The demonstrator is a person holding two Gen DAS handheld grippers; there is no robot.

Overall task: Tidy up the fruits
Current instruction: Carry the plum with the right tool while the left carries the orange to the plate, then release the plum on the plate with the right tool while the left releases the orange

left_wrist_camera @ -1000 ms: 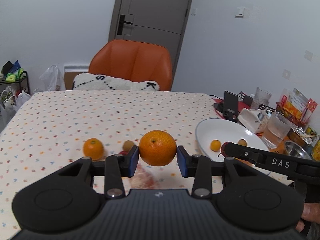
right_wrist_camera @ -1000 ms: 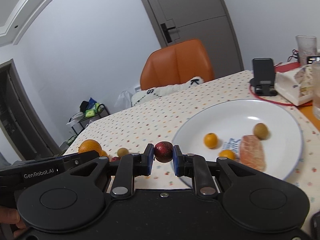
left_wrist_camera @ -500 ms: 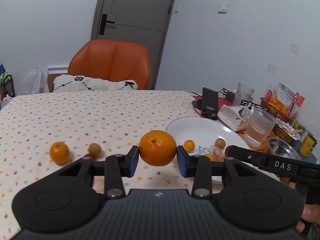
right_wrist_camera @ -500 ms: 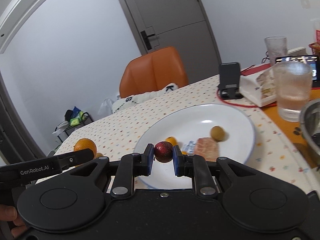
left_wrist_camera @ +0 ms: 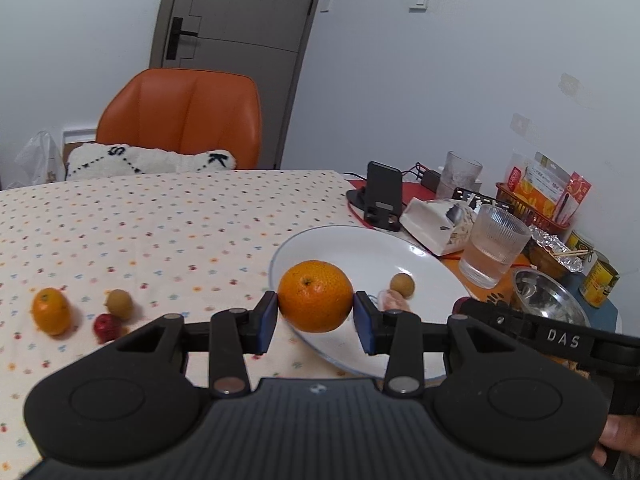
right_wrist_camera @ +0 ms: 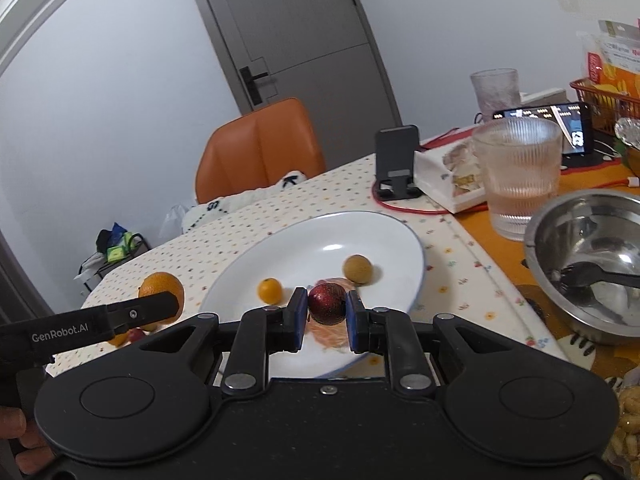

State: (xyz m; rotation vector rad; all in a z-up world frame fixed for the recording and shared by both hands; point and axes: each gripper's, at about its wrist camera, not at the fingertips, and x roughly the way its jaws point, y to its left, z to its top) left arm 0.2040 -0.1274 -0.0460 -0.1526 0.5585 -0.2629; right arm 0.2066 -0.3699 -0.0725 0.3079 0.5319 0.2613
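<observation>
My left gripper (left_wrist_camera: 316,317) is shut on a large orange (left_wrist_camera: 315,295), held over the near left rim of the white plate (left_wrist_camera: 352,248). My right gripper (right_wrist_camera: 323,317) is shut on a small dark red fruit (right_wrist_camera: 326,303) above the plate (right_wrist_camera: 372,236). The plate carries a tiny orange citrus (right_wrist_camera: 269,290), a brown round fruit (right_wrist_camera: 357,268) and a pink peeled segment (right_wrist_camera: 331,332). On the dotted tablecloth at the left lie a small orange (left_wrist_camera: 51,310), a brown fruit (left_wrist_camera: 119,304) and a red fruit (left_wrist_camera: 107,328).
Right of the plate stand a ribbed glass of water (right_wrist_camera: 519,178), a steel bowl with a black spoon (right_wrist_camera: 588,256), a phone stand (right_wrist_camera: 396,160), a white box (right_wrist_camera: 448,184), cans (left_wrist_camera: 598,276) and a snack basket (left_wrist_camera: 536,204). An orange chair (left_wrist_camera: 184,120) stands behind the table.
Both grippers have swung right, carrying their fruits from over the tablecloth to over the plate. The loose fruits on the cloth have not moved.
</observation>
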